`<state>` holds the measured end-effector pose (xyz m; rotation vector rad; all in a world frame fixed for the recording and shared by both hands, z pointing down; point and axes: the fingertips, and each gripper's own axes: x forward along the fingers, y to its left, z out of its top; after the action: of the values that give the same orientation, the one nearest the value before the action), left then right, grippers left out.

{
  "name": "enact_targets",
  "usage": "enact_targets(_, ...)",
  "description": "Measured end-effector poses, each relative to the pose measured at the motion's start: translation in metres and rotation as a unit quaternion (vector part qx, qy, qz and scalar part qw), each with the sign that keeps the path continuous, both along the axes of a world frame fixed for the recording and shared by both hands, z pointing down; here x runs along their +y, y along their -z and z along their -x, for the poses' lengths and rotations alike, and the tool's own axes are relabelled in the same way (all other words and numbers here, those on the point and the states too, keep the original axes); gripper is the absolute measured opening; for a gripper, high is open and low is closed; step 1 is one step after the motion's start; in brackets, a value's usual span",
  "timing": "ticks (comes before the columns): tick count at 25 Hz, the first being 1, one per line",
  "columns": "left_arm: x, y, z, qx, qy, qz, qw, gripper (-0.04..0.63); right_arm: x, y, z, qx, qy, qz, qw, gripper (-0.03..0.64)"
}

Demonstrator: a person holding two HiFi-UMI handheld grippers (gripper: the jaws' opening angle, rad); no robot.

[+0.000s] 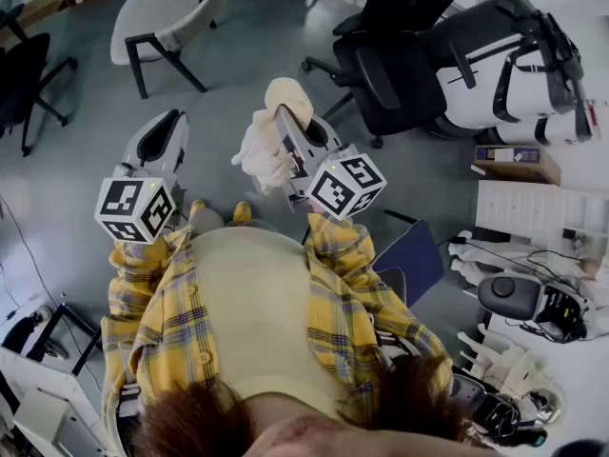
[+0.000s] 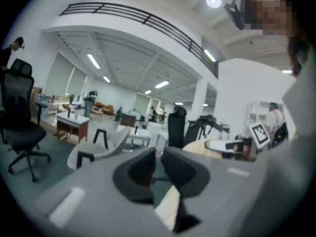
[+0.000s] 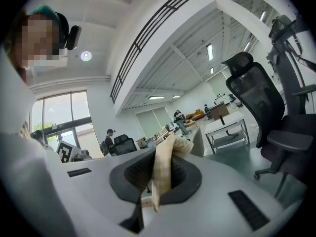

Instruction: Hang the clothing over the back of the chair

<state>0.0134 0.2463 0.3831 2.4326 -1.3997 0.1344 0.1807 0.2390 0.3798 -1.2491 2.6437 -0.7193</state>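
Observation:
A cream garment (image 1: pixel 262 150) hangs bunched from my right gripper (image 1: pixel 284 115), which is shut on it at chest height over the grey floor. In the right gripper view a fold of the cream garment (image 3: pixel 170 144) runs up between the dark pads of the right gripper (image 3: pixel 159 179). My left gripper (image 1: pixel 175 119) is held beside it to the left, its jaws together with nothing in them; the left gripper (image 2: pixel 157 168) looks the same in its own view. A light grey chair (image 1: pixel 166 12) with black legs stands ahead and also shows as the grey chair (image 2: pixel 96 149) beyond the left jaws.
A black office chair (image 1: pixel 400 65) stands ahead right, and the same black office chair (image 3: pixel 256 98) shows at the right of the right gripper view. White equipment (image 1: pixel 514 84), a cardboard box (image 1: pixel 519 165) and a cluttered white table (image 1: pixel 538 217) line the right. Another black chair (image 1: pixel 24 74) is far left.

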Motion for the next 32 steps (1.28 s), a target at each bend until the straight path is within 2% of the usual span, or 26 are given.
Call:
enact_targets(6,0.009,0.000,-0.016,0.001,0.005,0.003,1.0000,0.057,0.002,-0.003,-0.018,0.004,0.002,-0.001,1.000,0.023)
enact_targets(14,0.003,-0.001,-0.012,0.002,0.008,0.007,0.9999,0.057,-0.002,-0.006,-0.019,-0.006,0.003,0.003,1.000,0.023)
enact_targets(23,-0.033,0.001,-0.010,0.007,-0.002,-0.007,1.0000,0.026,-0.028,-0.004,-0.010,0.011,0.003,-0.001,1.000,0.023)
enact_targets(32,-0.093,0.002,0.004,0.020,-0.015,-0.010,0.9996,0.026,-0.088,0.000,0.001,0.021,-0.010,0.002,1.000,0.023)
